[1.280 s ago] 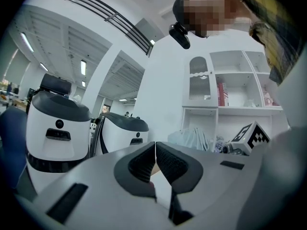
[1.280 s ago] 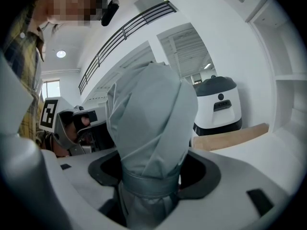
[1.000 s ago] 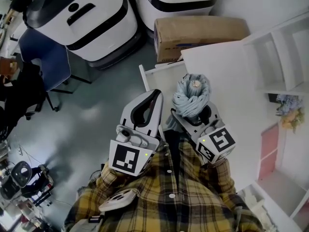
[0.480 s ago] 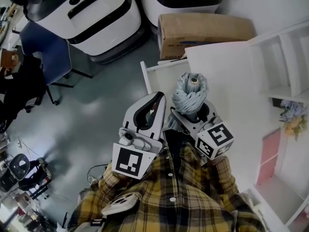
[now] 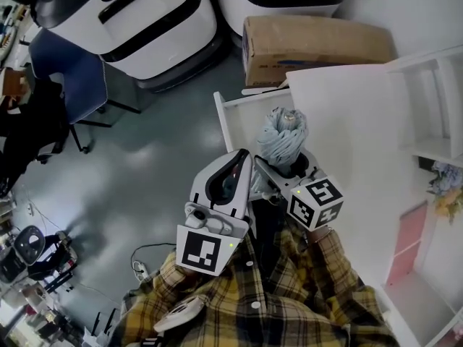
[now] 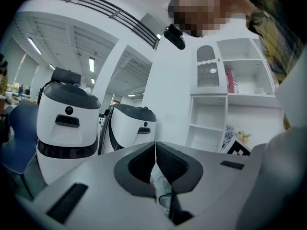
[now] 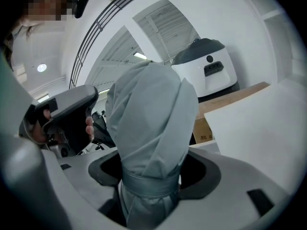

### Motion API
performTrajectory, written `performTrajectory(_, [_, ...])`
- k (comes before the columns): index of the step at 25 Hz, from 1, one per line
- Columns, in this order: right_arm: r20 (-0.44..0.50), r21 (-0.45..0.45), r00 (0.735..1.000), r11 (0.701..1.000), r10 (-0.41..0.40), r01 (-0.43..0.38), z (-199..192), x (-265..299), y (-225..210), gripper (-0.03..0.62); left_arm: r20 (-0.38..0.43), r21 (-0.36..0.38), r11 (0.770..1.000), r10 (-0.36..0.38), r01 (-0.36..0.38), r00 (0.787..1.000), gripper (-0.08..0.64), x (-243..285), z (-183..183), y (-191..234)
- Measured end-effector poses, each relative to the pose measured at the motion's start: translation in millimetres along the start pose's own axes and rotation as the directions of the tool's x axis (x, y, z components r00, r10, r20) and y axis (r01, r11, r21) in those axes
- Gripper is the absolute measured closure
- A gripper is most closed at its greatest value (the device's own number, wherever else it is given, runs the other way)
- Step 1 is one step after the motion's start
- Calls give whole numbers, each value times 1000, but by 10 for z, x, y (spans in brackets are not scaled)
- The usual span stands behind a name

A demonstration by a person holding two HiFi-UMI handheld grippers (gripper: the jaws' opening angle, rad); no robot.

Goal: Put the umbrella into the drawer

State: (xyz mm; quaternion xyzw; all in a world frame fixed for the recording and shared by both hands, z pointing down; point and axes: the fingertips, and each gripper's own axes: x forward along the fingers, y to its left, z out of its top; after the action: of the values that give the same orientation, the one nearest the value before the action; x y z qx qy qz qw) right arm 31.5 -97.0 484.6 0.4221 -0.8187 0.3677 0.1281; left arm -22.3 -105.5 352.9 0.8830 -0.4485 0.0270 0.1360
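Edging nearer the open drawer (image 5: 221,118) than a second ago, the folded umbrella (image 5: 283,137) is standing upright above it in the right tool (image 5: 288,166), whose jaws are clamping its strapped waist. It is likely handling light, soft outside, stiff within. The left tool (image 5: 244,159) is idling, jaws together and empty.

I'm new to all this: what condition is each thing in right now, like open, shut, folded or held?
Grey-blue fabric umbrella: folded, strapped shut, held upright.
Right gripper: shut on the umbrella.
Left gripper: jaws together at the tips, holding nothing I can name.
White drawer: pulled open, umbrella not yet inside.
Brown cardboard box: closed.
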Motion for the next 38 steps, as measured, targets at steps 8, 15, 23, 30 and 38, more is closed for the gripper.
performTrajectory(8, [-79,35,997,999,-12,15,-451,358,-247,270,-39,-4,999,39,-39,998,537,89,-341,70])
performTrajectory(15, [-156,69,987,997,-31,42,-790,665,-464,270,-110,-35,995,92,-96,990,537,203,-730,239])
performTrajectory(23, [-194,111,979,990,-70,93,-1046,950,-734,270,-118,15,995,102,-100,988,537,357,-856,278])
performTrajectory(30, [-228,113,968,985,-102,130,-1301,1117,-968,270,-105,97,992,97,-87,990,537,517,-923,231])
performTrajectory(38, [-252,200,961,966,-110,163,-1512,1313,-1088,270,-103,113,990,101,-89,989,537,562,-1051,239])
